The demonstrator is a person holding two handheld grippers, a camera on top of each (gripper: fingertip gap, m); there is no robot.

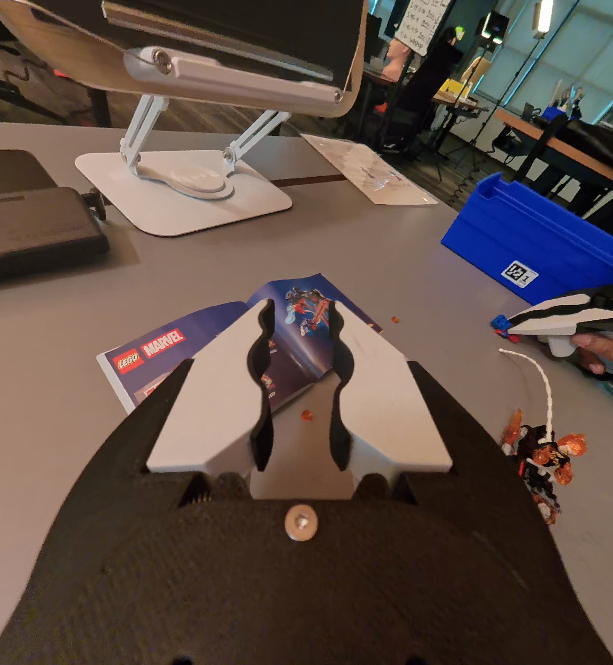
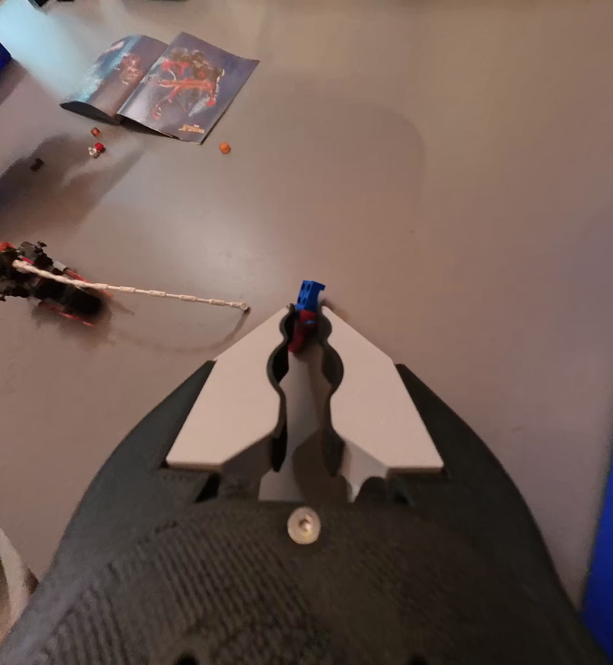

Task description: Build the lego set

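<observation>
Right wrist view showed the right gripper (image 2: 305, 312) nearly closed on a small blue-and-red lego piece (image 2: 307, 309), pinched at the very fingertips with its blue studded block poking out past them, a hold that probably left the studs free for pressing onto something. Off to that gripper's left, well apart, lay the partly built black-and-orange model (image 2: 28, 277) on its side on the grey bench (image 2: 405, 180), a white chain-like strand (image 2: 146, 291) trailing from it toward the fingertips. Farther ahead and left sat the open instruction booklet (image 2: 168, 82), with a few tiny loose studs (image 2: 224, 147) scattered just before it. In the left wrist view the left gripper (image 1: 302, 309) hung above the bench with its jaws spread moderately and nothing between them; the booklet (image 1: 225, 345) lay directly under and ahead of its fingers, one orange stud (image 1: 306, 414) showing through the gap. The model (image 1: 538, 457) was close on its right, so this empty gripper seemed poised to steady it. Beyond stood a white laptop stand (image 1: 182, 187) and, to the right, a blue bin (image 1: 535, 237), likely for parts. Much of the build appeared unfinished.
</observation>
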